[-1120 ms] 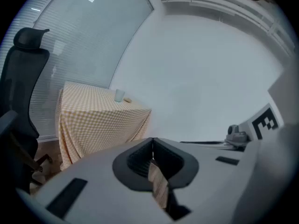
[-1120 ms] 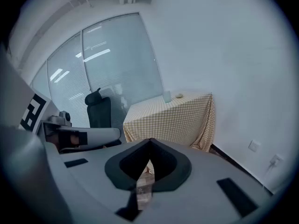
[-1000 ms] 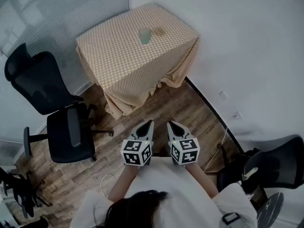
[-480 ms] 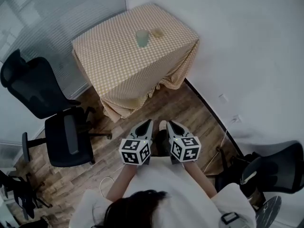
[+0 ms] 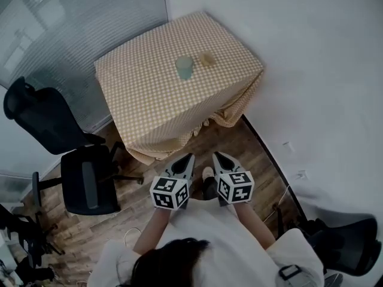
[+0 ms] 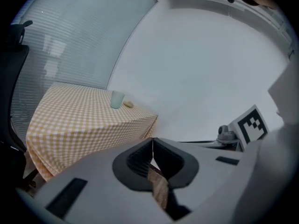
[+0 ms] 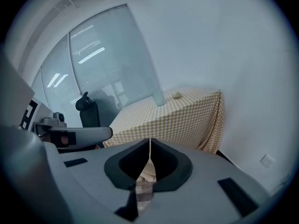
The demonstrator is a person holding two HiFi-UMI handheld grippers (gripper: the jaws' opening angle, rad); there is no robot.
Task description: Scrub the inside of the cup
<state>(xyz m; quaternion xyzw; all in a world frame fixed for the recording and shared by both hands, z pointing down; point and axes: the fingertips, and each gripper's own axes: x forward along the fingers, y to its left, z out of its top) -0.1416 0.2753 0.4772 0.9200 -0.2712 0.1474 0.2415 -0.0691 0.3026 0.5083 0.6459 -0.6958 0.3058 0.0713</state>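
A table (image 5: 149,100) draped in a yellow checked cloth is seen in the room's corner, with a black office chair (image 5: 72,160) set on the wooden floor (image 5: 239,142) to its left. The left gripper (image 5: 188,158) and the right gripper (image 5: 216,156) are held side by side, well short of the table, each with its jaws pressed together and nothing caught between them (only floor and cloth are seen past the tips). The pale green cup (image 5: 184,67) is found upright on the tabletop, well apart from both grippers, with a small tan lump (image 5: 207,59) laid just beside it.
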